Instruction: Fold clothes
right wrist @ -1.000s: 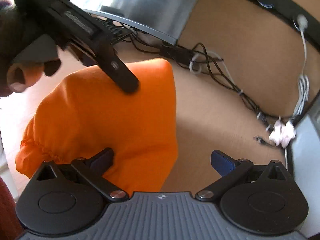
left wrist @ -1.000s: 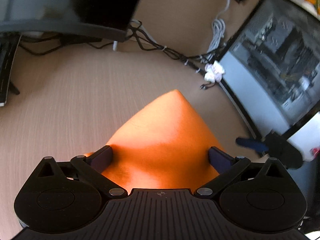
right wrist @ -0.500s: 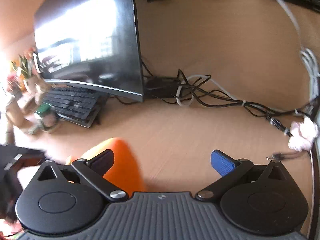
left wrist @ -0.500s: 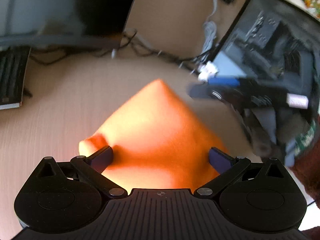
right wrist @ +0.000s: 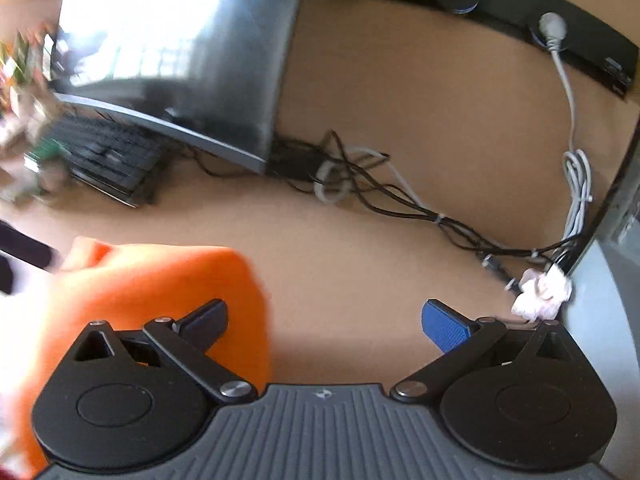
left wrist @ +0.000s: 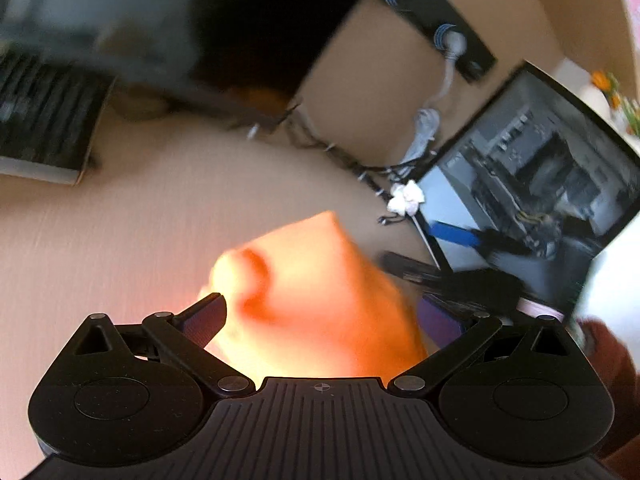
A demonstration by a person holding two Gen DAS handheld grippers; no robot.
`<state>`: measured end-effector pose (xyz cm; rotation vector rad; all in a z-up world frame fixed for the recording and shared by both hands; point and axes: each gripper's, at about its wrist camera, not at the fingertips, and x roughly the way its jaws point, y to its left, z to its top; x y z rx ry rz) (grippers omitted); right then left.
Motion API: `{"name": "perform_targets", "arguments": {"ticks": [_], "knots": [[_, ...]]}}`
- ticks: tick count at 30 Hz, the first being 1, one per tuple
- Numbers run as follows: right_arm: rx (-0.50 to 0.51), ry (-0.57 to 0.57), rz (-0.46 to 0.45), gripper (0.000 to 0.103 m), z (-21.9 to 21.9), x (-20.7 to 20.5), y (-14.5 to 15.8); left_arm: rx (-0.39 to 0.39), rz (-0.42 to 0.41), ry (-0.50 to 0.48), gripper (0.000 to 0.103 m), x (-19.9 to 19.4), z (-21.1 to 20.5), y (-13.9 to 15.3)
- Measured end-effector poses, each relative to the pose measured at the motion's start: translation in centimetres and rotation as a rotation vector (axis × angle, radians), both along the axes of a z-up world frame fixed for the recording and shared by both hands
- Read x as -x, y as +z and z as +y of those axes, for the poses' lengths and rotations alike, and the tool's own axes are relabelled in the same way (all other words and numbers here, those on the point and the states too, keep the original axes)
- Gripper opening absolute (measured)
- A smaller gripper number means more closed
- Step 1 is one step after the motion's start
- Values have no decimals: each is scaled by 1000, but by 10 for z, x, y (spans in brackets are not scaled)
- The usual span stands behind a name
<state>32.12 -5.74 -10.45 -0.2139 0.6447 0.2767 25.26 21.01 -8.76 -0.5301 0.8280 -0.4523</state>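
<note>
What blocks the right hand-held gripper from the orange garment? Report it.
Nothing visible. The right hand-held gripper is open, and the orange garment already lies under its left finger. Only bare desk shows between the fingers; the cables lie farther back.

This looks like a home office. A wood-grain counter point(right wrist: 360, 248) carries a curved monitor point(right wrist: 180, 60), a black keyboard point(right wrist: 108, 160) and tangled cables point(right wrist: 400, 200); a glass-sided computer case point(left wrist: 532, 192), somewhat blurred, stands alongside.

Black gripper point(right wrist: 325, 322), blue pads point(right wrist: 446, 330), silver screws.
</note>
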Motion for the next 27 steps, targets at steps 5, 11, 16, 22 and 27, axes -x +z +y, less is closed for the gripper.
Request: {"name": "perform_targets", "arguments": {"ticks": [5,11,16,22,27], "knots": [[41,-15,47,103,7,16,-14,149,100,-19,103,-11,-7,-29],[132,-105,70,103,3,11,-20,265,-154,-257,103,8,-30,14],[181,-96,45,103,14,16,-22,250,-55,-206,103,7,-13,-4],[221,-89,18,103,27,18,-26,262,-97,-167,103,14,16,12],[245,-81,2,103,32,18,-25,217,-134,-146,103,-5,-4,17]]}}
